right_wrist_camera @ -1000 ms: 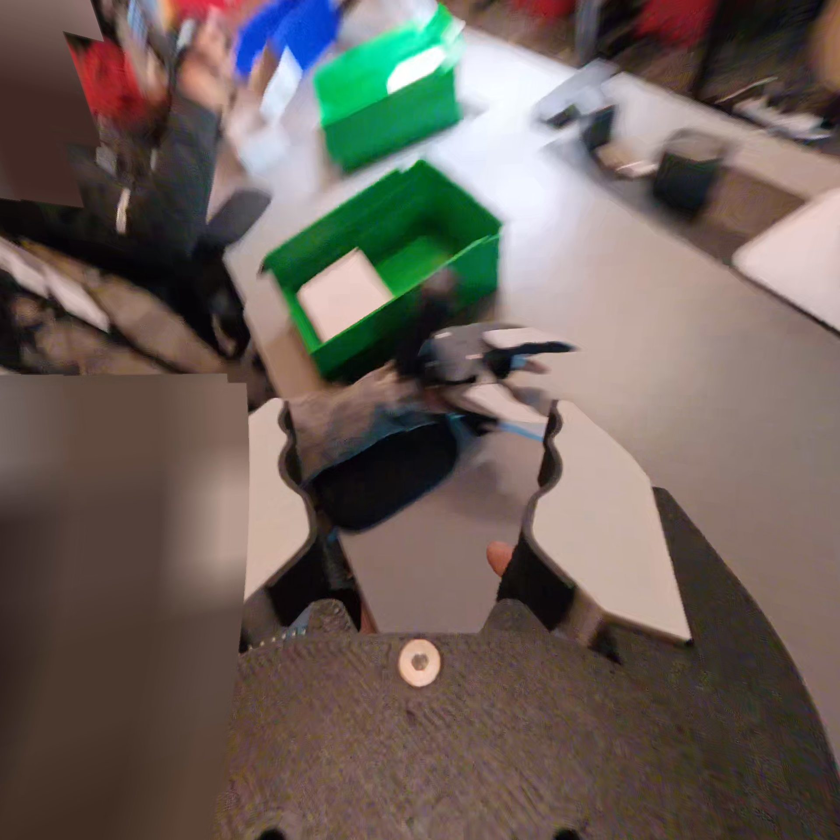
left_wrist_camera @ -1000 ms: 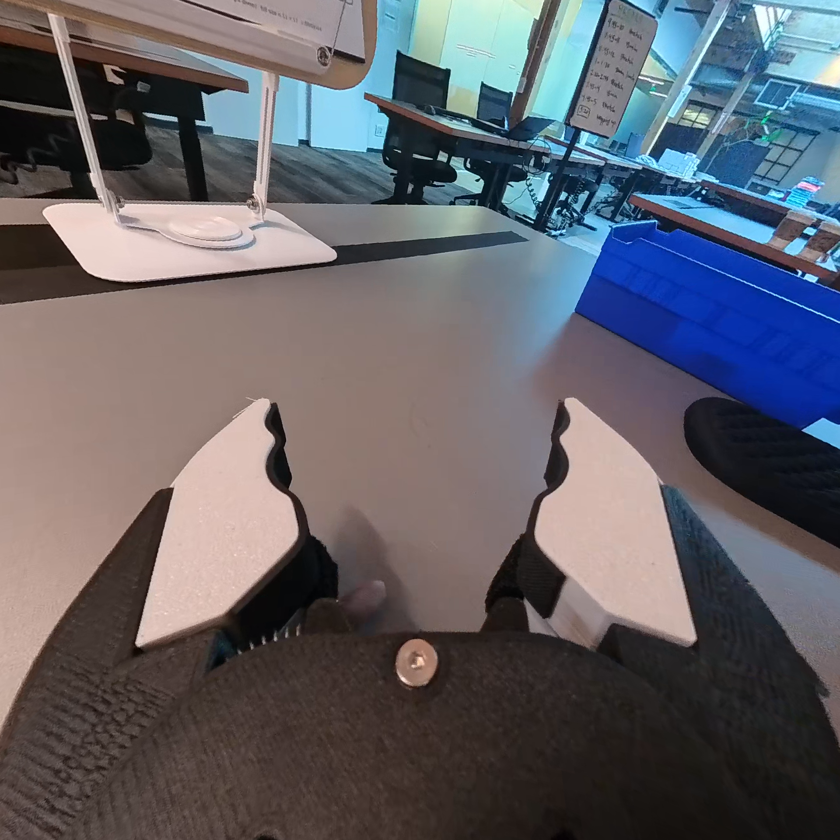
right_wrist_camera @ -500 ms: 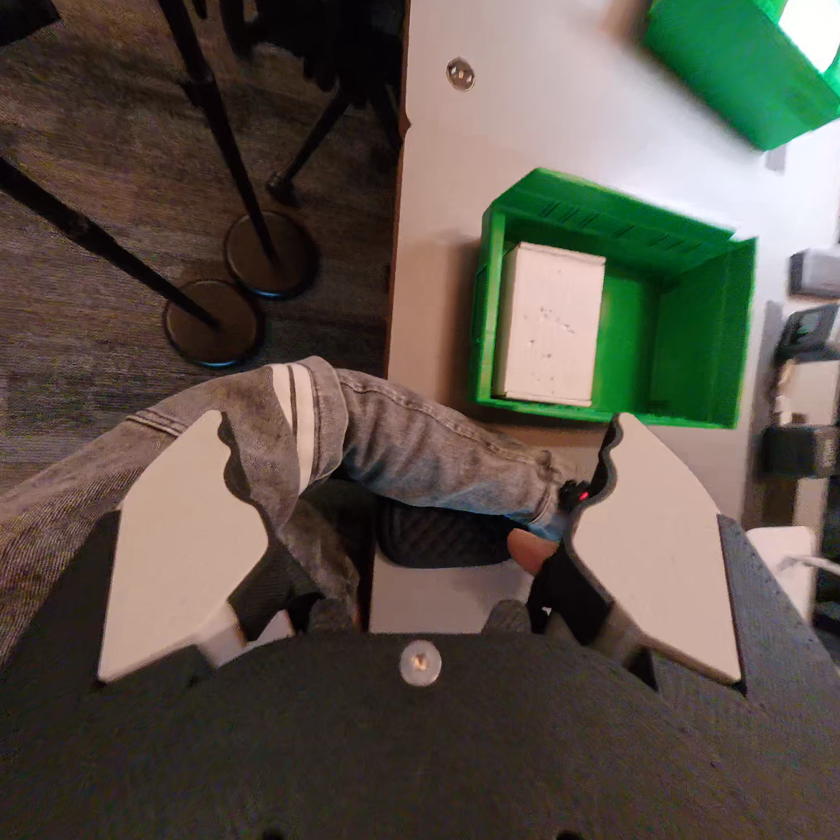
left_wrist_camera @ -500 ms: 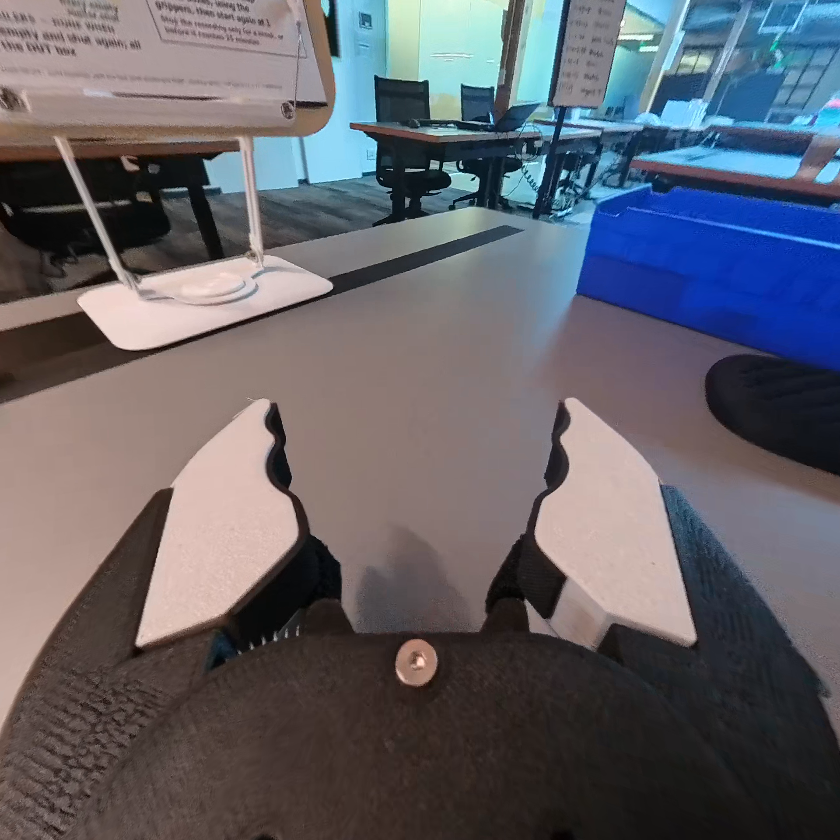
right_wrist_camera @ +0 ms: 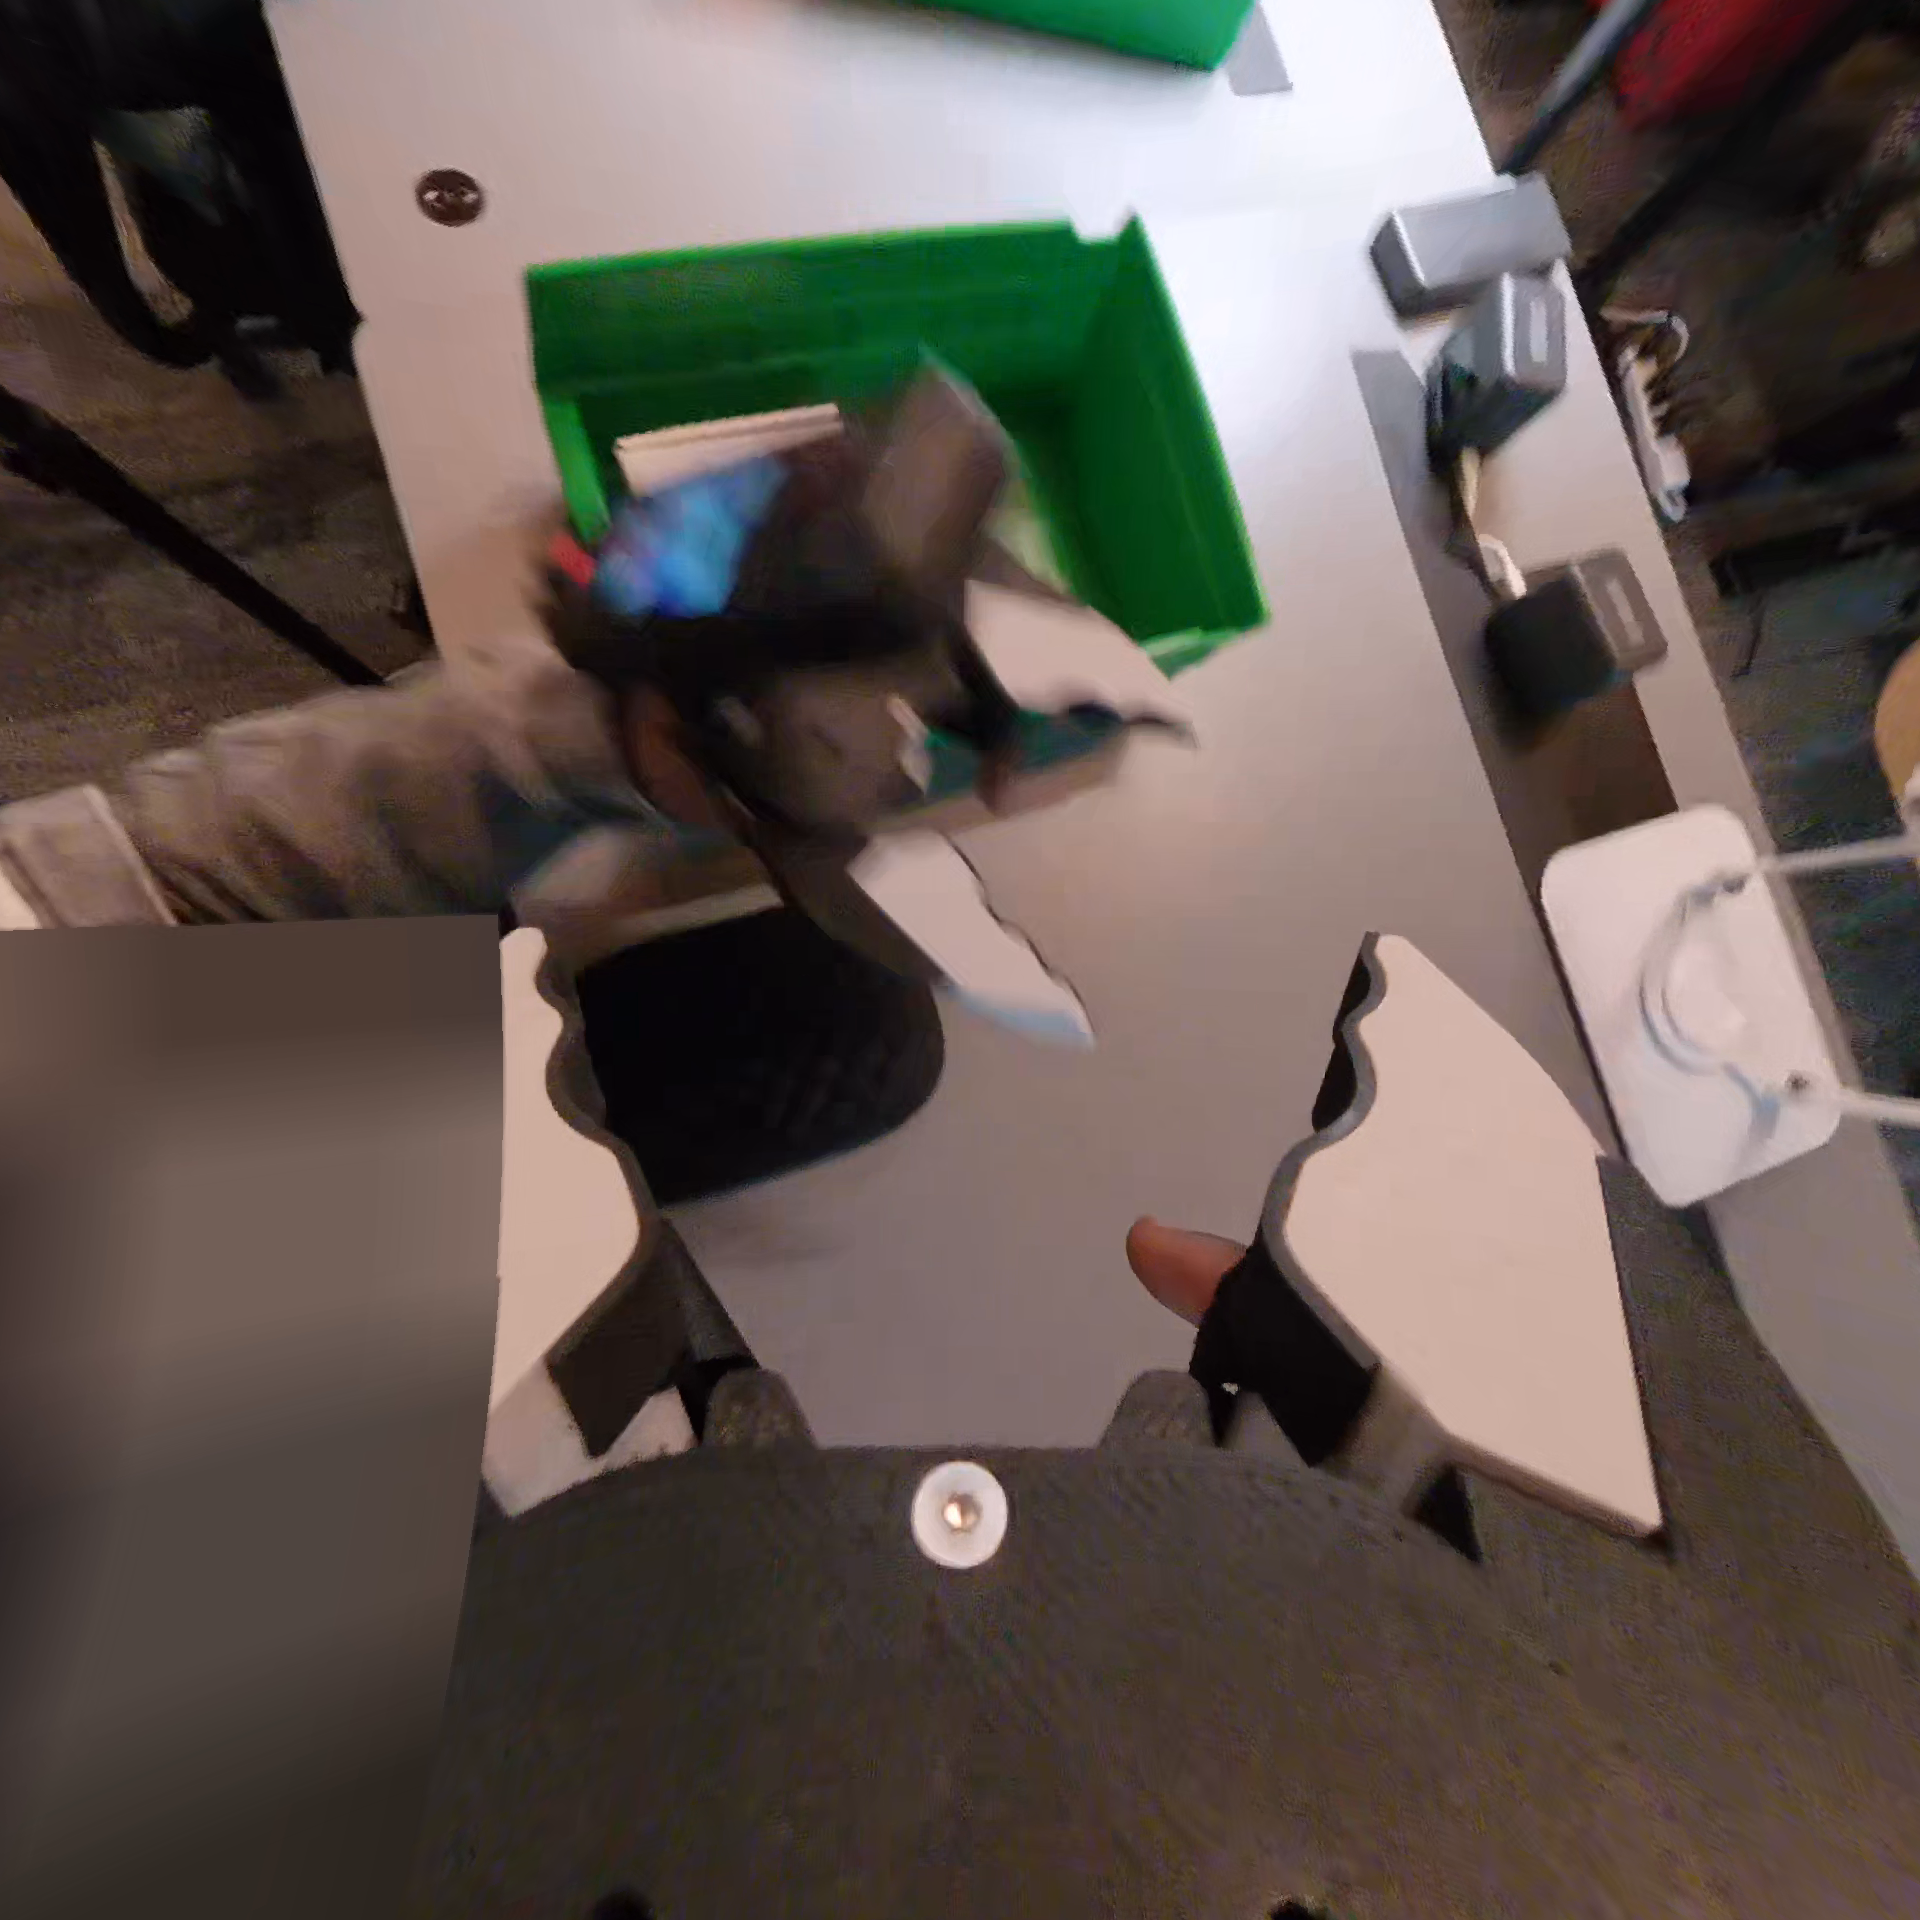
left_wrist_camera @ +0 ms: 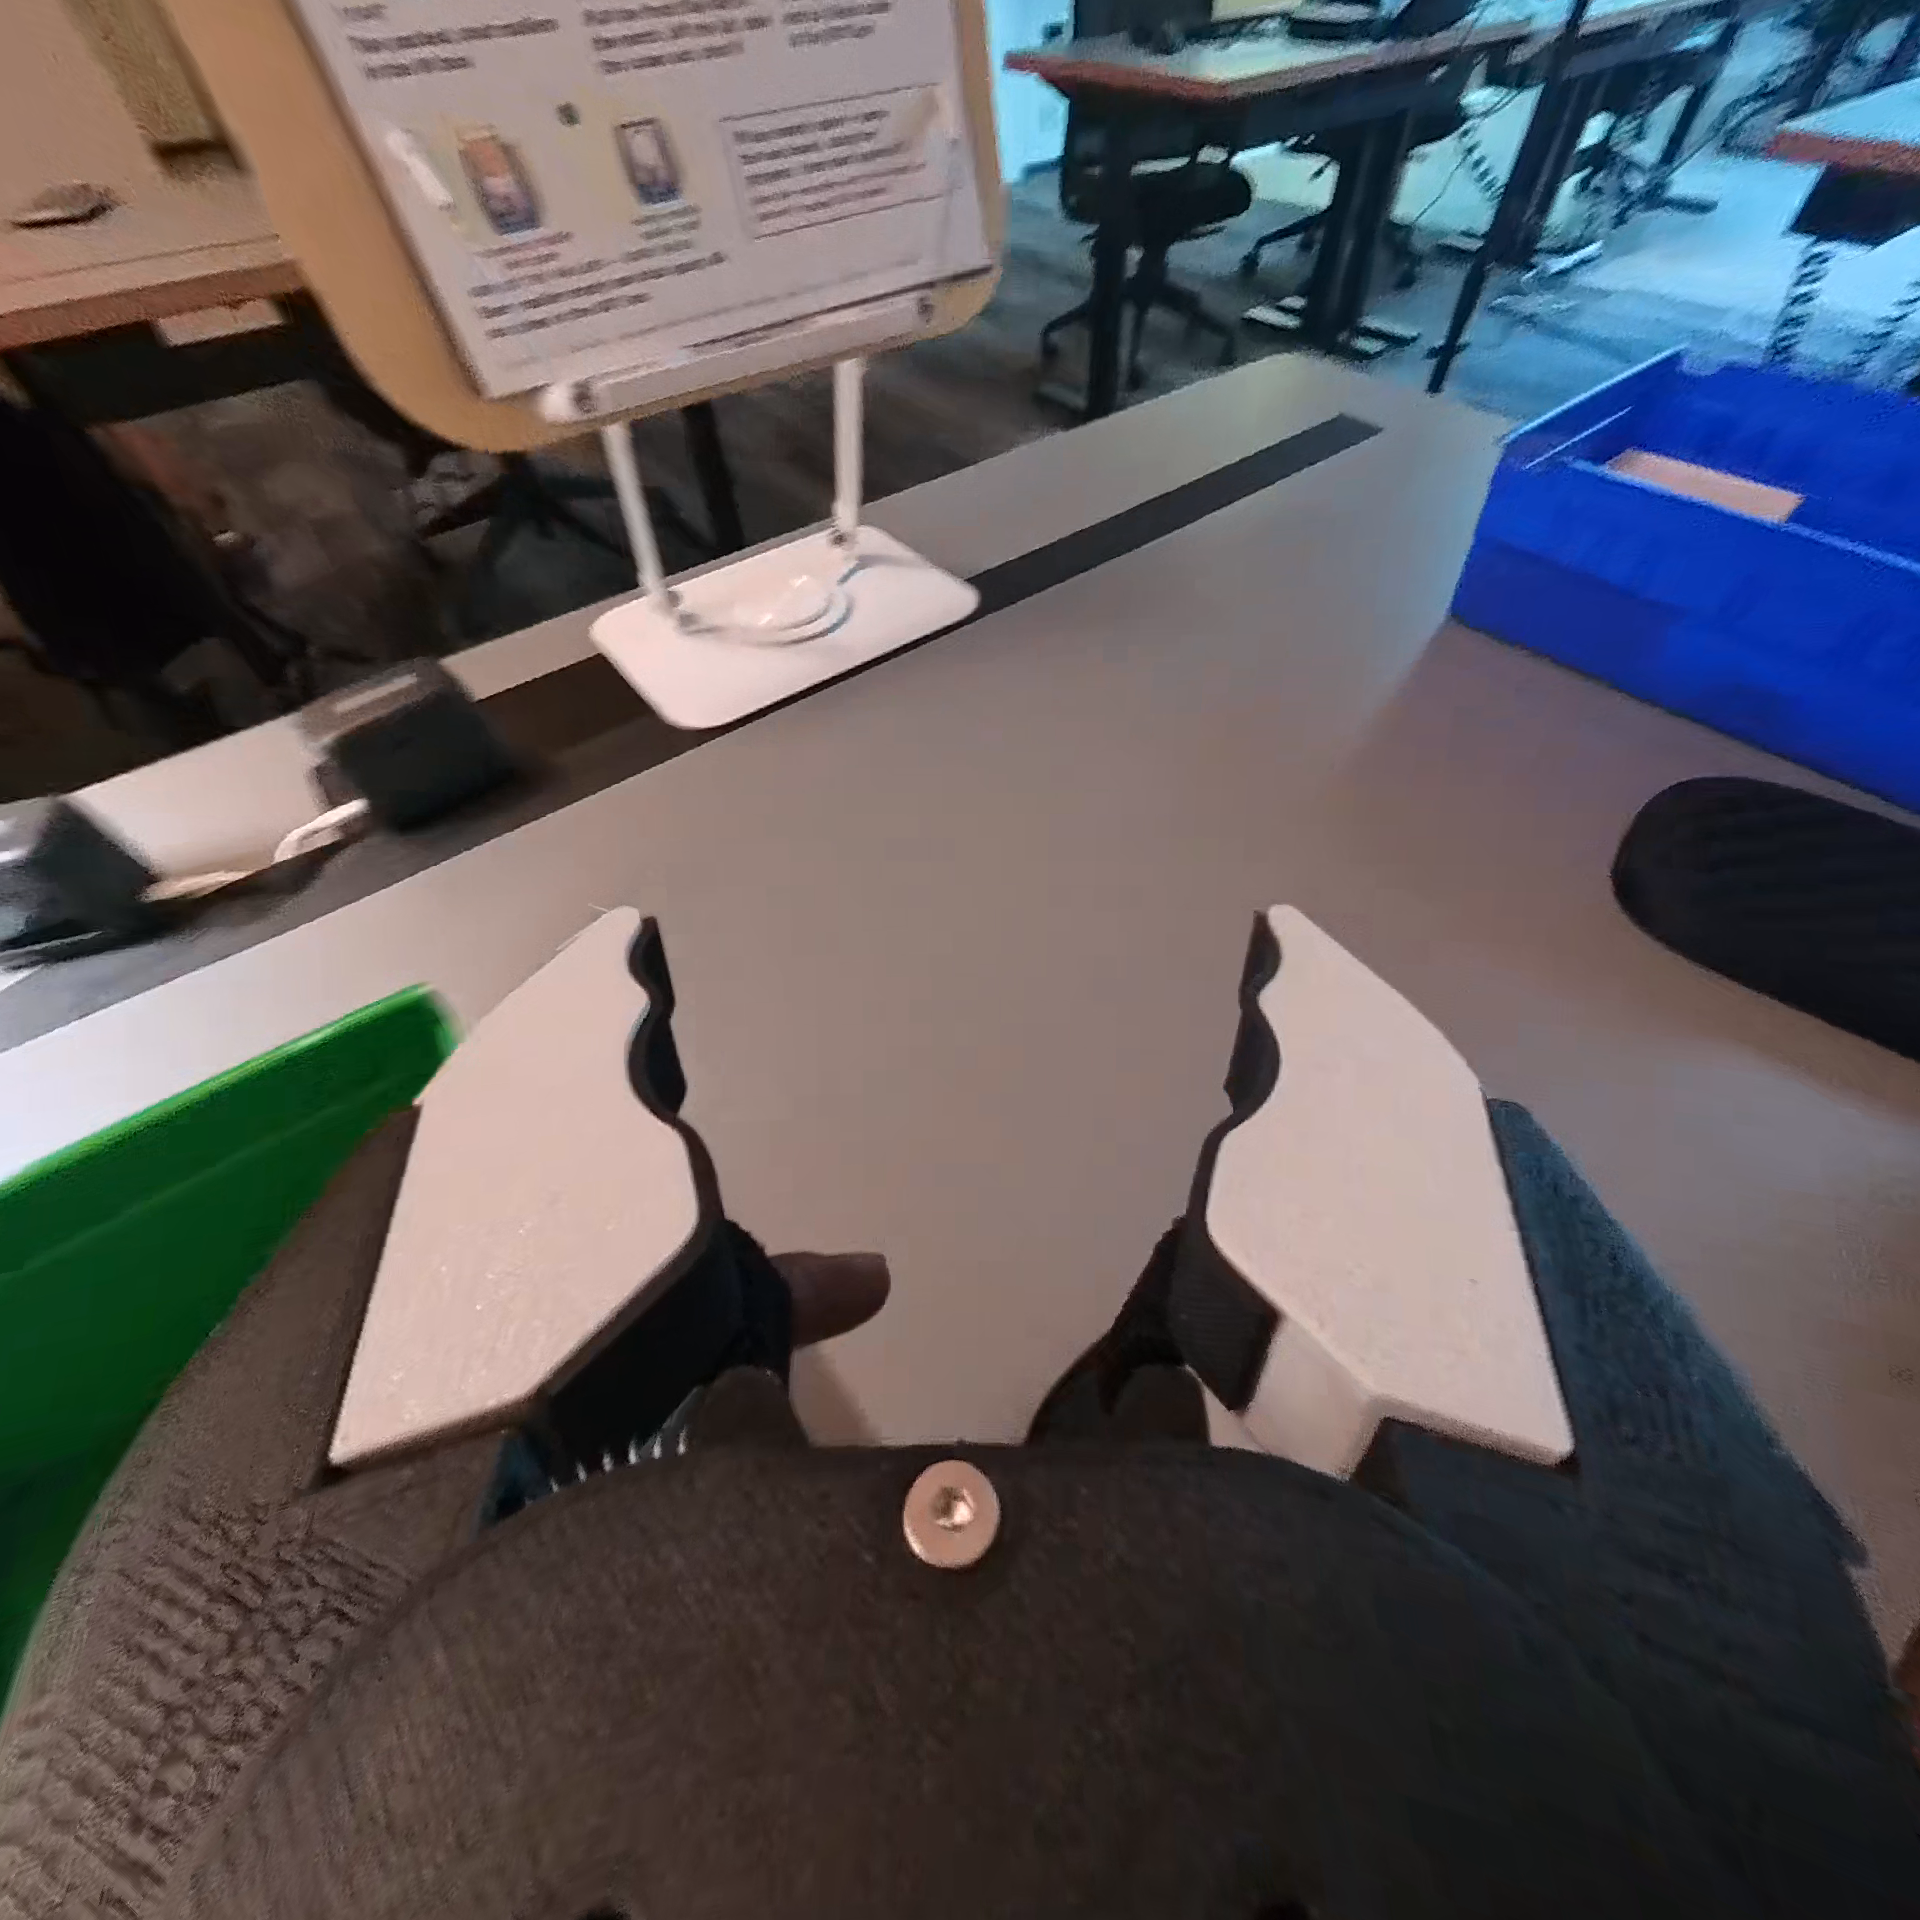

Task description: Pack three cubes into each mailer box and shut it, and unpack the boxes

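Observation:
My left gripper (left_wrist_camera: 951,925) is open and empty above the bare grey table (left_wrist_camera: 987,790). It also shows blurred in the right wrist view (right_wrist_camera: 1132,878), next to a green bin (right_wrist_camera: 1143,416). A white mailer box (right_wrist_camera: 727,436) lies shut in that bin, partly hidden by the left hand. The bin's corner shows at the left of the left wrist view (left_wrist_camera: 208,1164). My right gripper (right_wrist_camera: 951,951) is open and empty, high above the table. A blue bin (left_wrist_camera: 1714,623) at the right holds a flat brown cardboard piece (left_wrist_camera: 1704,488). No cubes are in view.
A black pad (left_wrist_camera: 1766,894) lies on the table in front of the blue bin; one also shows in the right wrist view (right_wrist_camera: 748,1060). A white sign stand (left_wrist_camera: 790,613) stands at the table's back edge (right_wrist_camera: 1683,997). Black power adapters (left_wrist_camera: 405,738) with cables sit beside it (right_wrist_camera: 1569,623). Some 15 cm of space lies between my two pairs of fingers.
The left gripper has risen and turned left, bringing the green bin's corner and the adapters into view. The right gripper has swung from the table's edge and floor to look over the table.

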The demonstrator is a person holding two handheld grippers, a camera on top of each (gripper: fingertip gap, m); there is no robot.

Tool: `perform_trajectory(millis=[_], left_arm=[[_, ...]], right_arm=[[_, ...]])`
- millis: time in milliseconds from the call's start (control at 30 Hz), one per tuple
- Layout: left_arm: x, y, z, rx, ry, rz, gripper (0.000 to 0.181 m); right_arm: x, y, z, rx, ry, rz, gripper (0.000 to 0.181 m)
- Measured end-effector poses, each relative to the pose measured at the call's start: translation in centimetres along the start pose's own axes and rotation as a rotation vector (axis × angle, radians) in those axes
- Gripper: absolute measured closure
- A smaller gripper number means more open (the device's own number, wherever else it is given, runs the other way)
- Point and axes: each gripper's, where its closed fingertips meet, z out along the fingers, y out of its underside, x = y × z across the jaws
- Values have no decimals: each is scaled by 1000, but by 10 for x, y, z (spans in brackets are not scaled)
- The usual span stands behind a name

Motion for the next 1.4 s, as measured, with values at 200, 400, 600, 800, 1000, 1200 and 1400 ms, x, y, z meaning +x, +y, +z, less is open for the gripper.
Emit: perform_trajectory(millis=[200,400,600,800,1000,1200,1400], left_arm=[[-71,41,-82,-283,-117,267,74],[-90,128,-125,-696,168,330,55],[-103,179,-120,-923,274,506,43],[-111,199,-114,-1030,340,584,38],[-114,188,-95,-920,297,575,45],[-117,208,-103,-1039,351,580,48],[-116,214,-102,-1074,397,601,48]], right_arm=[[57,112,-18,127,-125,231,47],[103,233,6,305,106,205,35],[85,287,27,380,-3,302,35],[94,307,34,336,50,282,35],[90,302,47,349,21,261,35],[86,304,55,331,11,230,35],[83,300,54,368,-11,238,35]])
